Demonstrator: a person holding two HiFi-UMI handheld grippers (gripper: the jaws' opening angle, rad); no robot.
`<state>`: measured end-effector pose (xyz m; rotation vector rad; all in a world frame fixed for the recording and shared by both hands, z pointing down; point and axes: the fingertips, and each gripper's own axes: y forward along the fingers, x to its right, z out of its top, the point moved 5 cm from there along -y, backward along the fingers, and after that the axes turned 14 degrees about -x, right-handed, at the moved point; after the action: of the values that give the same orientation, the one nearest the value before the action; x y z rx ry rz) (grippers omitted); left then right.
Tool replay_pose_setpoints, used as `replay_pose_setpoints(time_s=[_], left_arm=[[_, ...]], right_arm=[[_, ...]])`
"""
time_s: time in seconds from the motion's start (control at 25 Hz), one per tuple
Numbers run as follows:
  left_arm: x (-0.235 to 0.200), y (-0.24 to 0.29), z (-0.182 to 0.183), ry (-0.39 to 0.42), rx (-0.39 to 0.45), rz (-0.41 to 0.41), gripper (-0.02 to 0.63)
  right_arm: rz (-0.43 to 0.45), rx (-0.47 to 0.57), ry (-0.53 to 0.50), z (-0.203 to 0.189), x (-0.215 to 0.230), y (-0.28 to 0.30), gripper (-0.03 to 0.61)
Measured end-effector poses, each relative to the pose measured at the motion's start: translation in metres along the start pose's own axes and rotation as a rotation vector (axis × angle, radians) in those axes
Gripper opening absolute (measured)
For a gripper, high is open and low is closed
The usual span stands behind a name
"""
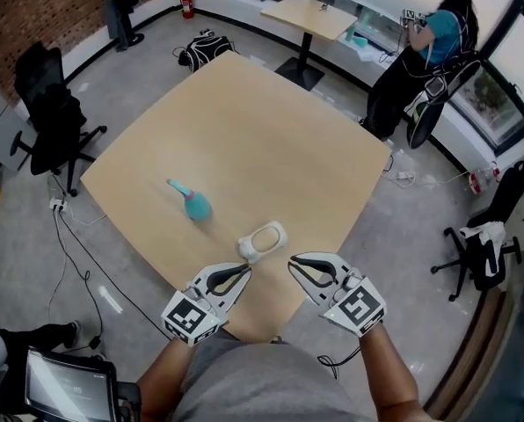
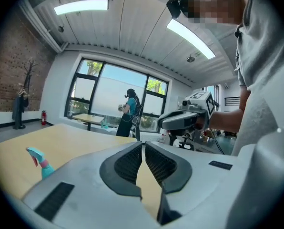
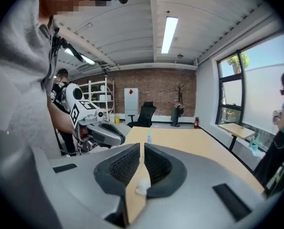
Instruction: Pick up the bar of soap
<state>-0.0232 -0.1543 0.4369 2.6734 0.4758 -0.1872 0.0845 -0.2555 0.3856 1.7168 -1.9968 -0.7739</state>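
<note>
Hovering with jaws together and empty, the left gripper (image 1: 243, 272) and the right gripper (image 1: 294, 263) are at the near edge of the light wooden table (image 1: 271, 139). The white oval bar of soap (image 1: 263, 241) lies just beyond, between them. One gripper should open wide before descending.
</note>
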Motion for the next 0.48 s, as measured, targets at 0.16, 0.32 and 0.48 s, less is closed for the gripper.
replay_pose_setpoints(time_s=[0.16,0.32,0.48], left_arm=[[-0.034,0.047,-0.027,0.033,-0.119,-0.072,0.008],[-0.042,0.088,-0.051,0.072,-0.243,-0.109,0.106],[-0.041,0.117,-0.076,0.112,-0.363,-0.122,0.187]], right_arm=[[0.089,-0.194,-0.117,-0.008,0.023,0.06,0.138],[0.171,-0.384,-0.286,-0.031,0.033,0.101,0.178],[0.24,-0.561,-0.472,-0.055,0.037,0.13,0.204]])
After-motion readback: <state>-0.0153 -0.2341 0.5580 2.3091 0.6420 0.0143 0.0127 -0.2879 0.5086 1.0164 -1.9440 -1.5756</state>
